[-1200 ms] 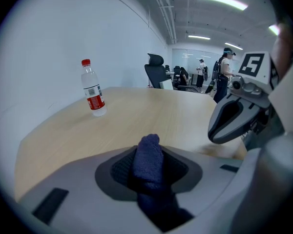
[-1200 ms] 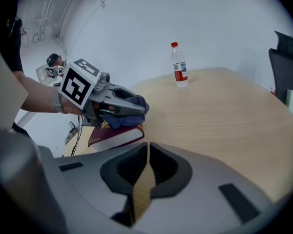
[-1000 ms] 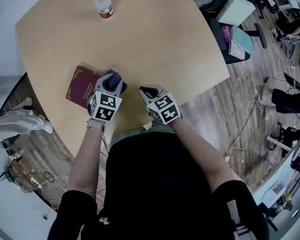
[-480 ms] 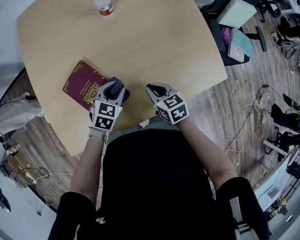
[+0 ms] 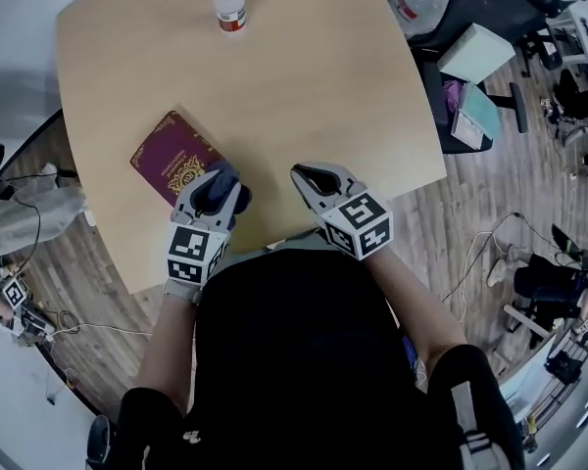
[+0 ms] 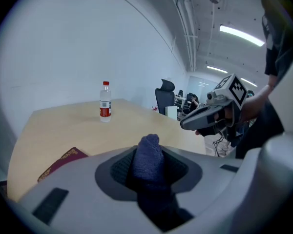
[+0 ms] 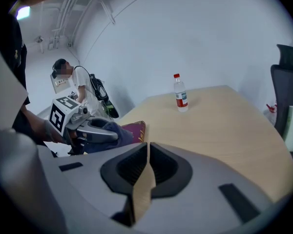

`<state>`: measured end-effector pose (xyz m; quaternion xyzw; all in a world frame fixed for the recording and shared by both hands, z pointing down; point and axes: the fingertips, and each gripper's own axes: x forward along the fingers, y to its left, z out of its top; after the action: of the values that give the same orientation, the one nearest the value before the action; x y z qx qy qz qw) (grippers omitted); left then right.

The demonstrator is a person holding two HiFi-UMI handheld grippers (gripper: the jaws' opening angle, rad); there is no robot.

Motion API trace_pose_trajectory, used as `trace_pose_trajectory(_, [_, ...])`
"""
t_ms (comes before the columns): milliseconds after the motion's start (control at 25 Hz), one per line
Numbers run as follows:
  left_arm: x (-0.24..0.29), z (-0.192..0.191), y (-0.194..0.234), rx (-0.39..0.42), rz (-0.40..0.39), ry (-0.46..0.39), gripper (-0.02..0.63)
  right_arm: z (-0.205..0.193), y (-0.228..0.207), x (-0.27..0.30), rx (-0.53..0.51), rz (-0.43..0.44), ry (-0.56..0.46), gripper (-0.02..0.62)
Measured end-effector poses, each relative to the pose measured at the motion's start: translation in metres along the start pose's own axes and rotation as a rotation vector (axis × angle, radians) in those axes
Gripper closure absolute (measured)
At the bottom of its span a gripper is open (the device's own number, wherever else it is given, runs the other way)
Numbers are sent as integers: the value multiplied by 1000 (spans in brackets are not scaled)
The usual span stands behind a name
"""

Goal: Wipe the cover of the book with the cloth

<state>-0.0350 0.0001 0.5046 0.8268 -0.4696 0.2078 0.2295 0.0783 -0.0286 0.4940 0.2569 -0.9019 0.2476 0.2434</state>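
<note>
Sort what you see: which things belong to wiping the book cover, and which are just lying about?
For the job: book, cloth, left claw gripping the cloth.
Lying about: water bottle, office chair, right claw, shut and empty.

The cloth (image 6: 149,155) is looking knitted, rough and matt. The book (image 5: 171,157) cover is showing dark red grain with shiny gold print. The table (image 5: 314,96) is showing smooth, matt, pale wood. The bottle (image 5: 230,6) is looking like clear plastic.
</note>
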Motion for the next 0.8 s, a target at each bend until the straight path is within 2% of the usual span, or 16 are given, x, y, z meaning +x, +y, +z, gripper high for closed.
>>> trace_pose_trajectory(200, [-31, 28, -2, -38, 51, -94, 472, 37, 13, -18, -18, 27, -86, 557])
trace_pose_trajectory(800, [-99, 108, 6, -12, 130, -354, 472, 126, 57, -51, -165, 68, -262, 557])
